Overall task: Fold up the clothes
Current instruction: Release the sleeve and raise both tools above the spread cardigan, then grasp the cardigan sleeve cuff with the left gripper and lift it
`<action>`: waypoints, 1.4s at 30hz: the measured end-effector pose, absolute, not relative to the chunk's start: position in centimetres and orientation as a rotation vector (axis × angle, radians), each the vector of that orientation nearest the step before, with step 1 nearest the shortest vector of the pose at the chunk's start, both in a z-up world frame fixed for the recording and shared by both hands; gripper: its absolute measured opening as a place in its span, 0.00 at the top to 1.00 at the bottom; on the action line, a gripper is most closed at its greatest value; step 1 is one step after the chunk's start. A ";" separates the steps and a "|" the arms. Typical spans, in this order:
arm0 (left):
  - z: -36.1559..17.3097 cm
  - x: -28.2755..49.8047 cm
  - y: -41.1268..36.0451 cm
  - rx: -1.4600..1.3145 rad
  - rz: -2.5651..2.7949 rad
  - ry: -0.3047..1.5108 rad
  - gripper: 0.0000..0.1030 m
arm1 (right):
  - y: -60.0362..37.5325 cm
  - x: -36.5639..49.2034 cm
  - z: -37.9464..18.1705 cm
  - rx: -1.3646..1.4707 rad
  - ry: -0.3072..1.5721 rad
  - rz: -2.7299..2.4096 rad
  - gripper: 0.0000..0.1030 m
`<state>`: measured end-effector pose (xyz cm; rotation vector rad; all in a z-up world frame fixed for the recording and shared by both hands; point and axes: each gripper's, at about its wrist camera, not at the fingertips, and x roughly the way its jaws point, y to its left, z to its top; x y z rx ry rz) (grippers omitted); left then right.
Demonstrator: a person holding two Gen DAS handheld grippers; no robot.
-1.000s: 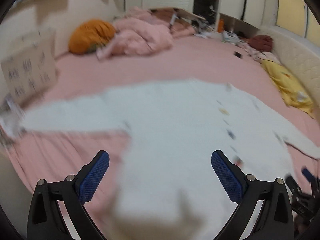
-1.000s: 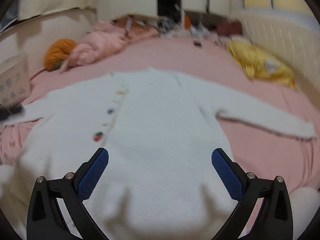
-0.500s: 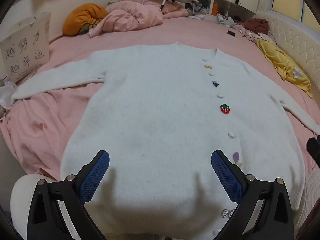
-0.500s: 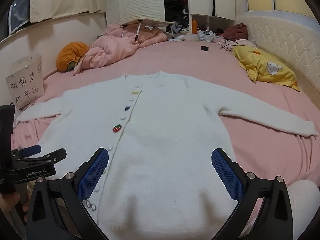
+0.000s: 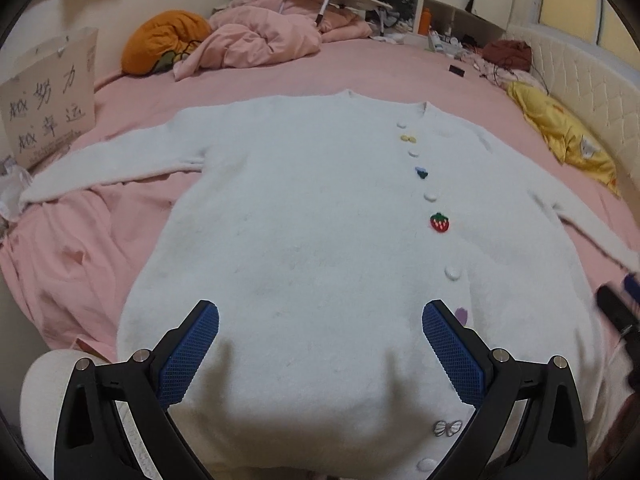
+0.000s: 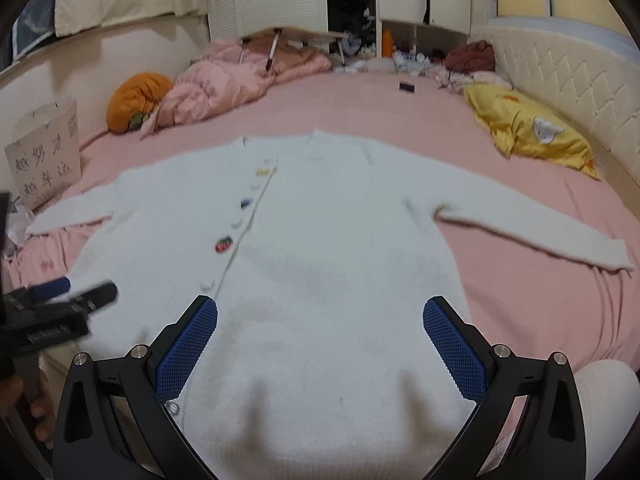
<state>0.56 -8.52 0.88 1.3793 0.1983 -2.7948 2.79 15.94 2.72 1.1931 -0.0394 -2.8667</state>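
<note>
White cardigan (image 5: 312, 220) lies flat mid-frame on pink bed (image 5: 380, 68); left claw (image 5: 320, 354) and right claw (image 6: 320, 350) both spread wide, empty.

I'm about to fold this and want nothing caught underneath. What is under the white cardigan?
The white cardigan lies flat on the pink bedsheet, which shows all around it. Whatever sits directly beneath the knit is covered.

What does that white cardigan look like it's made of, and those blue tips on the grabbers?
The white cardigan looks like a soft, fuzzy knit, perhaps fleecy yarn: its surface is matte and its edges are hazy. The blue pads on the left gripper and right gripper look like rubber or plastic, with a fine cross-hatched grip texture; which one, I can't tell.
</note>
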 end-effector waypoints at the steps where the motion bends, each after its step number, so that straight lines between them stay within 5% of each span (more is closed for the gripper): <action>1: 0.9 0.5 -8.9 1.381 -2.797 0.240 0.01 | 15.9 2.5 2.2 1.224 -0.047 -2.849 0.00; 10: 1.8 -0.3 -19.3 1.262 -2.746 0.946 0.01 | 16.7 -0.1 -2.7 1.472 -0.210 -2.708 0.00; 19: -0.2 -1.9 -45.1 0.903 -2.367 1.499 0.01 | 16.2 -1.1 -4.6 1.600 -0.120 -2.703 0.00; 26: -5.5 -5.2 -54.5 0.837 -2.162 1.690 0.01 | 15.7 -2.1 -5.0 1.644 -0.068 -2.726 0.00; 36: -5.5 -12.5 -56.1 0.818 -2.264 1.614 0.02 | 15.4 -2.7 -5.3 1.674 -0.021 -2.742 0.00; 37: -5.6 -12.6 -56.1 0.800 -2.268 1.588 0.12 | 15.4 -2.7 -5.3 1.675 -0.019 -2.743 0.00; 38: -5.8 -12.7 -56.1 0.821 -2.250 1.518 0.51 | 15.4 -2.8 -5.3 1.676 -0.018 -2.743 0.00; 39: -6.1 -12.9 -55.9 0.864 -2.226 1.444 0.78 | 15.4 -2.8 -5.3 1.677 -0.017 -2.744 0.00; 40: -6.3 -13.0 -55.7 0.905 -2.204 1.381 0.89 | 15.4 -2.8 -5.4 1.677 -0.016 -2.744 0.00; 42: -5.6 -12.6 -55.0 0.890 -2.236 1.266 0.89 | 15.4 -2.8 -5.4 1.679 -0.013 -2.745 0.00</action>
